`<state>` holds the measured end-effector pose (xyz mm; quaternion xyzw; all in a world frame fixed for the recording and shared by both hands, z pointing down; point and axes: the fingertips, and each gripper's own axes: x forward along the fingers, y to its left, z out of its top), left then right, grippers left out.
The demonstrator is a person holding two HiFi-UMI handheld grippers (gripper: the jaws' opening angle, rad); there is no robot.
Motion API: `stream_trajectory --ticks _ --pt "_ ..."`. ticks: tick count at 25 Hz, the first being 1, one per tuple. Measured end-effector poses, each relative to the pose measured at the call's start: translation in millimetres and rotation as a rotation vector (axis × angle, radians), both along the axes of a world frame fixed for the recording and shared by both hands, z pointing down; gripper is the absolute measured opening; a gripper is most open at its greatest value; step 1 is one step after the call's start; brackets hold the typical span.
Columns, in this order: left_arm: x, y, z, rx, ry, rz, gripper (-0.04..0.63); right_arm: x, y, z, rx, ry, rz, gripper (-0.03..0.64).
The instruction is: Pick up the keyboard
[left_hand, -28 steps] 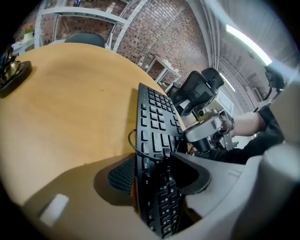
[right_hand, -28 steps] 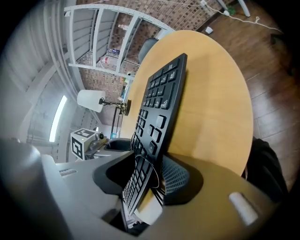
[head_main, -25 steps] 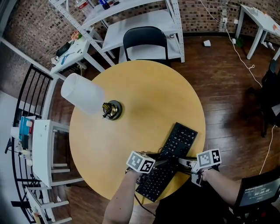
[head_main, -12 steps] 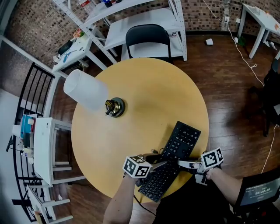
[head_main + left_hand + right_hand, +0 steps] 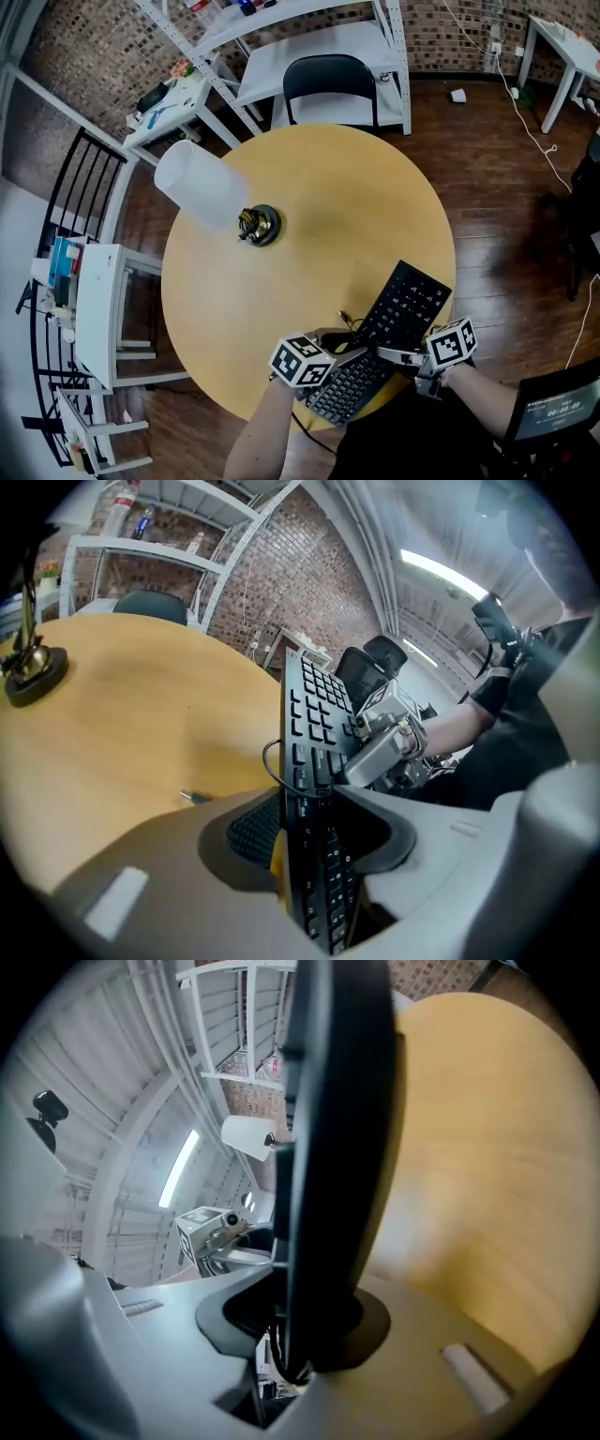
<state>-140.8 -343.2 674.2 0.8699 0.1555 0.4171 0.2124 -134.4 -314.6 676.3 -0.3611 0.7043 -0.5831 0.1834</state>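
Note:
A black keyboard (image 5: pixel 401 314) hangs over the near right edge of the round yellow table (image 5: pixel 309 187), tilted, with its near end raised. My left gripper (image 5: pixel 342 349) grips its near left edge; the jaws are closing with the keyboard (image 5: pixel 314 724) edge-on between them. My right gripper (image 5: pixel 386 355) holds the near right edge, jaws also closing on the keyboard (image 5: pixel 337 1101). Across the keys in the left gripper view I see the right gripper (image 5: pixel 380 747). Its thin cable (image 5: pixel 270 761) loops off the side, the plug (image 5: pixel 192 797) lying on the table.
A lamp with a white shade (image 5: pixel 202 185) and round dark base (image 5: pixel 261 225) stands at the table's left. A black chair (image 5: pixel 330 80) and white shelving (image 5: pixel 309 37) are behind the table. A white rack (image 5: pixel 94 309) stands to the left on the wooden floor.
Both grippers have risen with the keyboard between them, and its near end has lifted off the table. The two marker cubes have drawn a little closer together.

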Motion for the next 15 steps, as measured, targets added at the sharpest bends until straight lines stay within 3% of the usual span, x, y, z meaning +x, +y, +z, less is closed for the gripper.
stream_trajectory --ticks 3,8,15 --pt "-3.3 -3.4 -18.0 0.044 0.025 0.001 0.17 -2.7 -4.1 -17.7 0.045 0.045 -0.025 0.083" --pt "-9.9 -11.3 -68.9 0.159 0.136 -0.055 0.173 -12.1 -12.5 -66.0 0.174 0.112 -0.061 0.081" --pt "-6.0 -20.7 -141.1 0.252 0.242 -0.11 0.173 -5.5 -23.0 -136.2 0.288 0.225 -0.117 0.081"
